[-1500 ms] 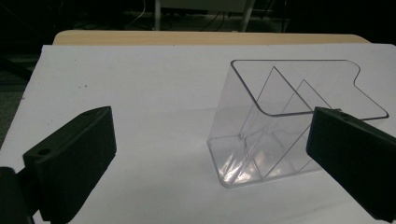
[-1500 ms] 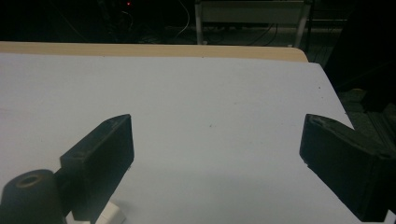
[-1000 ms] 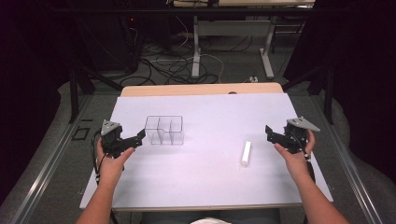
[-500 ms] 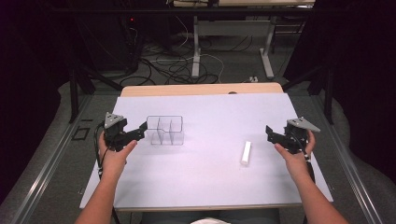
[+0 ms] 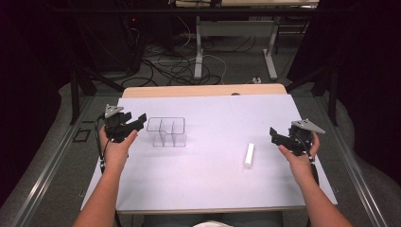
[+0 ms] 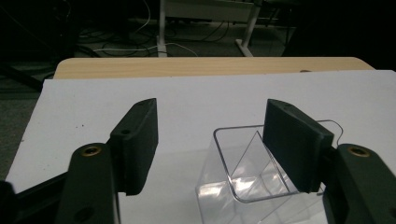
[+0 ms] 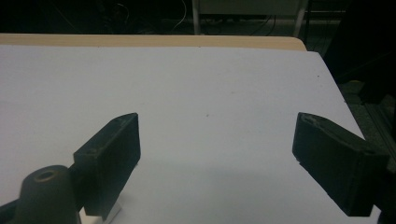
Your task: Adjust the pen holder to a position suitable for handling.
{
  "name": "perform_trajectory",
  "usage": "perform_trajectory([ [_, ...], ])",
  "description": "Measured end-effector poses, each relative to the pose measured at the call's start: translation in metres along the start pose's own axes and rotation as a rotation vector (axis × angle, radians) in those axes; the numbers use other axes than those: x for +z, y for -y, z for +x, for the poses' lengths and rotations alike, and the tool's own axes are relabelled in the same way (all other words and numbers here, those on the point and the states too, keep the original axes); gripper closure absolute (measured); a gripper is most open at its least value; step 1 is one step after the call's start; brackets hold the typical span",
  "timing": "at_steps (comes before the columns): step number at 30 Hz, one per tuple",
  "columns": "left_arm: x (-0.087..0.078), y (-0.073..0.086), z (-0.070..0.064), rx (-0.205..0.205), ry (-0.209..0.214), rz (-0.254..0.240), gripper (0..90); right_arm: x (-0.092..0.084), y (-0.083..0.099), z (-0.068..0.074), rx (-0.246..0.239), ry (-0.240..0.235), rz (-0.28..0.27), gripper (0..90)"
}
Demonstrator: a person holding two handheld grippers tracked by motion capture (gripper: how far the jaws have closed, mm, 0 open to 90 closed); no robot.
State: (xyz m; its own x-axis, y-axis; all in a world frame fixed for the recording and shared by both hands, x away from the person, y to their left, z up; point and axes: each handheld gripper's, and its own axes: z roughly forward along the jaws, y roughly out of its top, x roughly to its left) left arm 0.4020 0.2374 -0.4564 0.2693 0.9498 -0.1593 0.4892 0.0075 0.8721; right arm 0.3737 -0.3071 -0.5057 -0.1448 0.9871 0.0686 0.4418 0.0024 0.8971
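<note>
A clear plastic box (image 5: 166, 131) with inner dividers stands left of centre on the white sheet (image 5: 213, 179). My left gripper (image 5: 141, 118) hovers just left of it, its tips a little short of the box wall. In the left gripper view the jaws of that gripper (image 6: 211, 107) have just been closing and stand apart with nothing between them; the box (image 6: 252, 184) lies below and beyond the right jaw. A white bar (image 5: 248, 154) lies at the right. My right gripper (image 5: 273, 134) is held open to its right. In the right gripper view the bar's end (image 7: 100, 215) peeks under the left jaw of the open gripper (image 7: 218, 119).
The white sheet covers a wooden table whose bare far edge (image 5: 203, 91) shows. Dark floor with cables (image 5: 175, 61) and desk legs lies beyond. Open sheet stretches between box and bar and along the near side.
My left hand has lifted and moved slightly away toward the far side, and its jaws have narrowed. The right hand, the box and the bar stay where they were.
</note>
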Motion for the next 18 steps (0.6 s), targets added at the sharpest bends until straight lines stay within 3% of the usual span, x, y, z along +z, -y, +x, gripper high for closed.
perform_trajectory([
  [8, 0.01, -0.002, 0.0, -0.039, -0.029, 0.05, 50.6, 0.002, 0.001, 0.0, 0.013, -0.008, 0.011, 14.6],
  [9, 0.013, -0.001, 0.002, -0.05, -0.027, 0.074, 57.4, 0.002, 0.002, 0.0, 0.014, -0.013, 0.006, 14.6],
  [11, 0.015, -0.001, 0.002, -0.053, -0.032, 0.078, 59.9, 0.003, 0.002, 0.0, 0.014, -0.013, 0.007, 14.6],
  [14, 0.02, 0.001, 0.003, -0.06, -0.042, 0.112, 73.0, 0.003, 0.002, -0.001, 0.007, -0.014, 0.012, 14.6],
  [18, 0.026, 0.005, 0.004, -0.073, -0.023, 0.148, 84.3, 0.003, 0.002, -0.001, 0.018, -0.014, 0.021, 14.7],
])
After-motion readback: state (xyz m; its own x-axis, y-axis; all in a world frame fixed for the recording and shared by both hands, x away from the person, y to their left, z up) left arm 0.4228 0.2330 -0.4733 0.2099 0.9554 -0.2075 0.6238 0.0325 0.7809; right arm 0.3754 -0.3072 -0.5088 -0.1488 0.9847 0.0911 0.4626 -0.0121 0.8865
